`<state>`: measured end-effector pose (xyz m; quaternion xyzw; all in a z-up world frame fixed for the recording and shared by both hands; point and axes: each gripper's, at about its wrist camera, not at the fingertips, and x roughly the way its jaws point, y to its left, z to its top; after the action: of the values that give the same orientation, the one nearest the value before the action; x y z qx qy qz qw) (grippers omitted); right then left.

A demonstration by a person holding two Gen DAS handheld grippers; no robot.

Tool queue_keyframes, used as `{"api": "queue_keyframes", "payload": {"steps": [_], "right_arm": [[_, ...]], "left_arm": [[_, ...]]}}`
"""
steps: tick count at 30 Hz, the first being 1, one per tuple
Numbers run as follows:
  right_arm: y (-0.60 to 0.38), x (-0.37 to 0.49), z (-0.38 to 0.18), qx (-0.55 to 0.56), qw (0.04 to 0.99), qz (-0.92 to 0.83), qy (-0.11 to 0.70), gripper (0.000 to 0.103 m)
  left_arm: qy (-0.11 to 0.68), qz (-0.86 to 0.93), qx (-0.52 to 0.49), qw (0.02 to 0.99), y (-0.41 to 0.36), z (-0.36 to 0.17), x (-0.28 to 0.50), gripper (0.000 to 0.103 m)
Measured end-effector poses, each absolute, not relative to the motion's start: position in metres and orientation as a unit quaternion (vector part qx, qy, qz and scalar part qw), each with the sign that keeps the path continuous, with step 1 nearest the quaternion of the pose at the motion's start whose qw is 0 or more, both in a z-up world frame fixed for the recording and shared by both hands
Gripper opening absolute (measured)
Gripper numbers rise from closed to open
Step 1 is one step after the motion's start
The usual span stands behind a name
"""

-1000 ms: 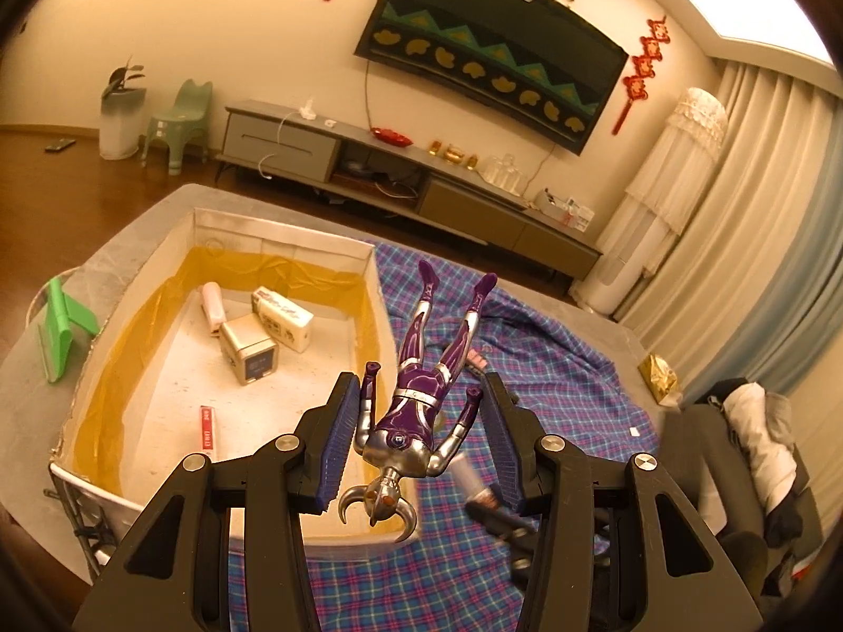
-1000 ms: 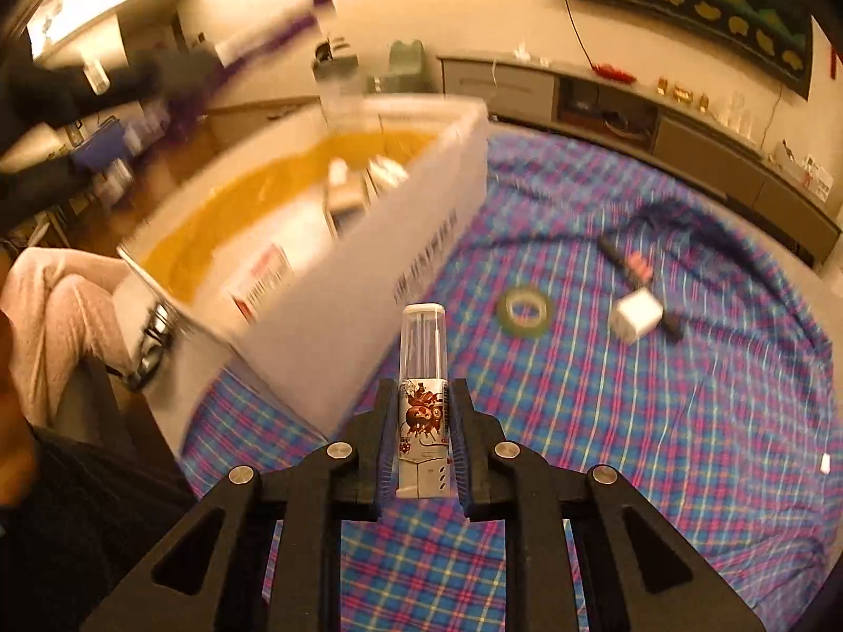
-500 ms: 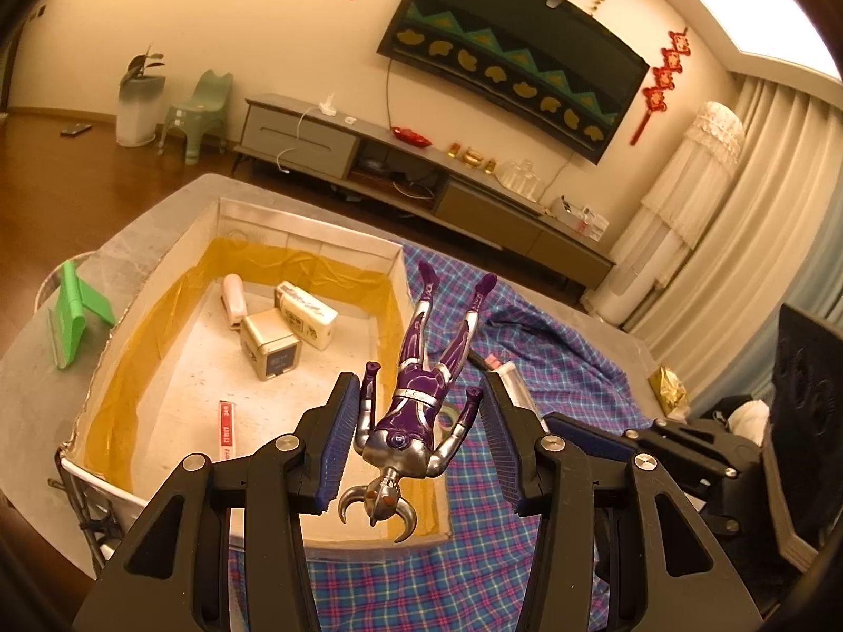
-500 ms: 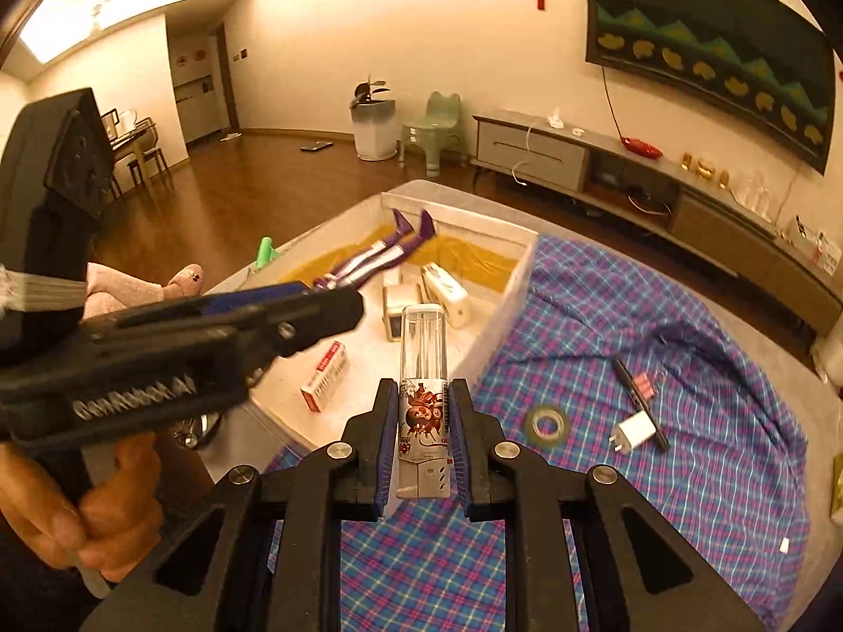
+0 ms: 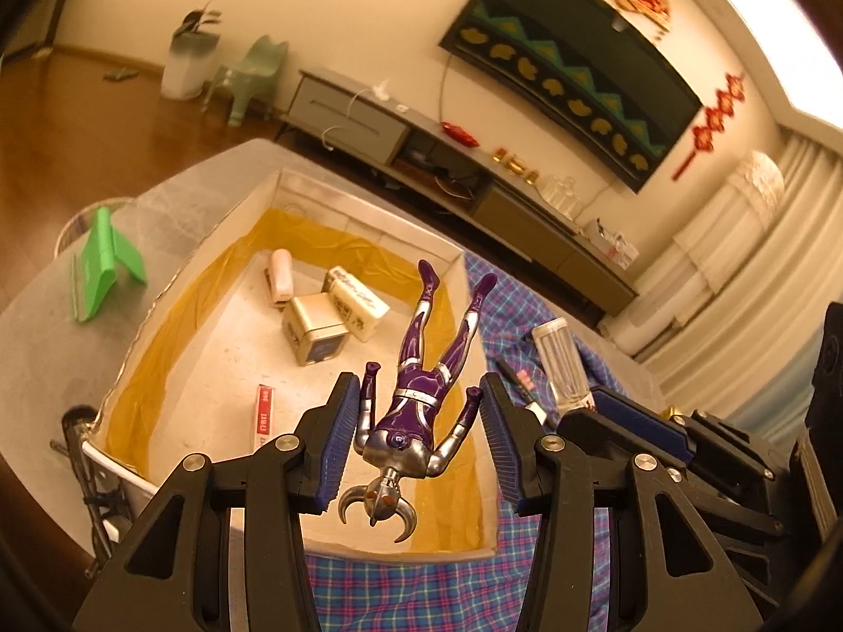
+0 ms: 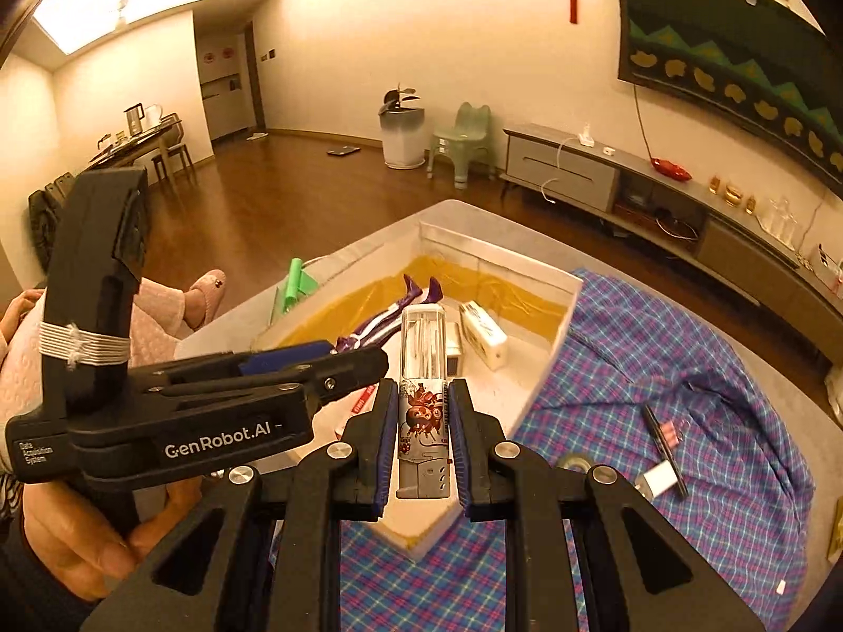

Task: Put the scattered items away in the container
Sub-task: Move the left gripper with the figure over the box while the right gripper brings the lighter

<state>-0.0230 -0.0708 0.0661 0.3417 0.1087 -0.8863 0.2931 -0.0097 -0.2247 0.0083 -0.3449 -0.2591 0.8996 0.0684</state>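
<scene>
Left claw [image 5: 416, 453] is clamping a purple toy figure [image 5: 416, 400] over the white box [image 5: 369, 547] below, right claw [image 6: 421, 447] clamping a clear tube [image 6: 421, 363] beside it; releasing comes next.

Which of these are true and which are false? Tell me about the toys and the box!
1. The left gripper holds a purple and silver action figure. True.
2. The right gripper is empty. False: it is shut on a clear bottle.
3. The white box already has things inside. True: a tin and a small carton lie in it.
4. The tape roll is in the box. False: it lies on the plaid cloth.
5. The figure hangs feet down. False: its head points down.
</scene>
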Motion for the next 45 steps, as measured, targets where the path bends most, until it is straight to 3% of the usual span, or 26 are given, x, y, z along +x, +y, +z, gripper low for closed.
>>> {"api": "queue_keyframes", "payload": {"steps": [15,27,45], "right_arm": [[-0.091,-0.064,0.055,0.365,0.318,-0.865,0.132,0.020],[-0.096,-0.107,0.034,0.405,0.324,-0.842,0.148,0.021],[-0.109,-0.139,0.010,0.420,0.327,-0.811,0.243,0.021]], "left_arm": [[-0.392,0.833,-0.389,0.039,-0.254,-0.033,-0.034,0.049],[-0.418,0.805,-0.422,0.011,-0.239,-0.053,-0.060,0.049],[-0.439,0.771,-0.459,-0.048,-0.240,-0.076,-0.081,0.049]]}}
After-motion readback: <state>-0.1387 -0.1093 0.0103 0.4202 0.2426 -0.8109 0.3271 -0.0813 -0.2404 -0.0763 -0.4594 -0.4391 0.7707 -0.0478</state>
